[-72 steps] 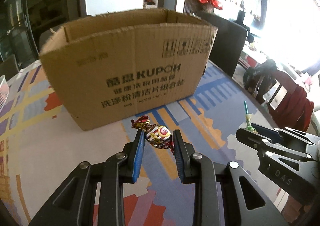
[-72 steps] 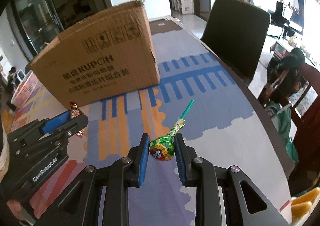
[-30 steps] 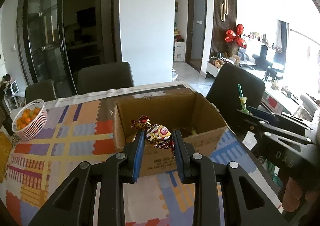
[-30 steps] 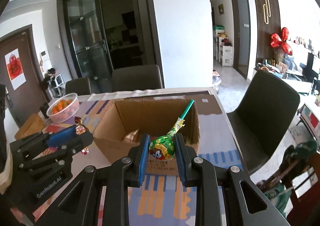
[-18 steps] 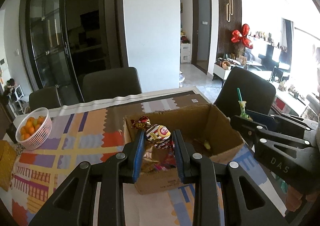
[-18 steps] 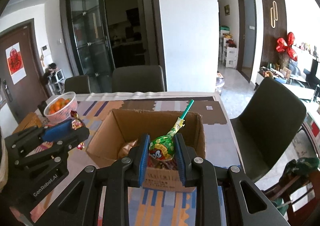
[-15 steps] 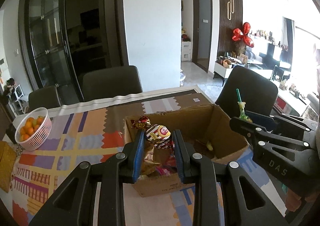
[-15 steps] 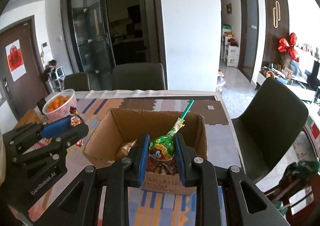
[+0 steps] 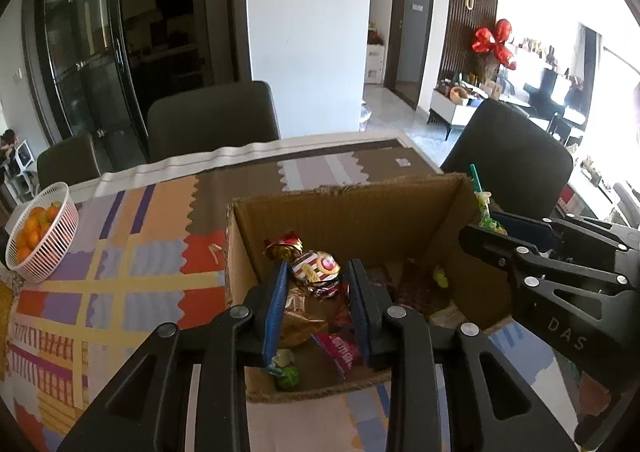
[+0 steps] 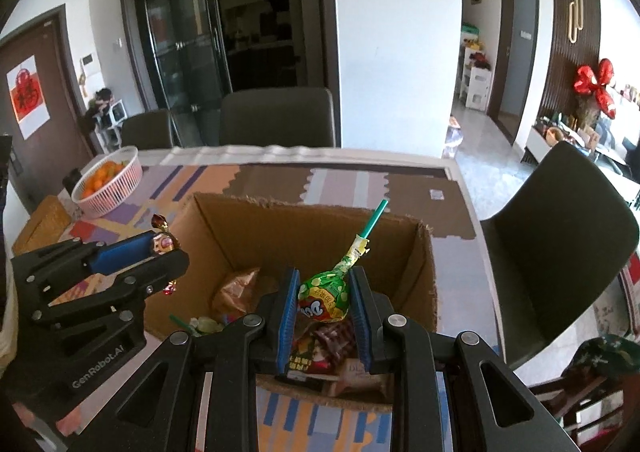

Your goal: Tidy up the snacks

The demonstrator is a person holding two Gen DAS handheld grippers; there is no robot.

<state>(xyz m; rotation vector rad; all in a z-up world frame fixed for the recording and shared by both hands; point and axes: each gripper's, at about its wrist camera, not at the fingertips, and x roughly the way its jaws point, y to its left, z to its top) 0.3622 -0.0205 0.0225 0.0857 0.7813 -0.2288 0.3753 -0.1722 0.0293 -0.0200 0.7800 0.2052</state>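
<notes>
- The wrapped candy [image 9: 316, 272] sits pinched between the narrowly parted jaws of the left gripper [image 9: 318, 294], above the near left part of the open cardboard box [image 9: 352, 207].
- The green lollipop [image 10: 325, 294] is clamped in the nearly closed right gripper [image 10: 324, 310], stick tilted up, above the box's near right part.
- Loose snacks [image 9: 340, 348] lie inside the box.
- The box stands near the far right corner of the patterned table [image 9: 120, 272]; a basket of oranges [image 9: 38, 232] is at its left edge.

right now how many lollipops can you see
2: one green lollipop clamped in the right gripper above the cardboard box; another lollipop lying inside at the near wall. Others may be buried.
</notes>
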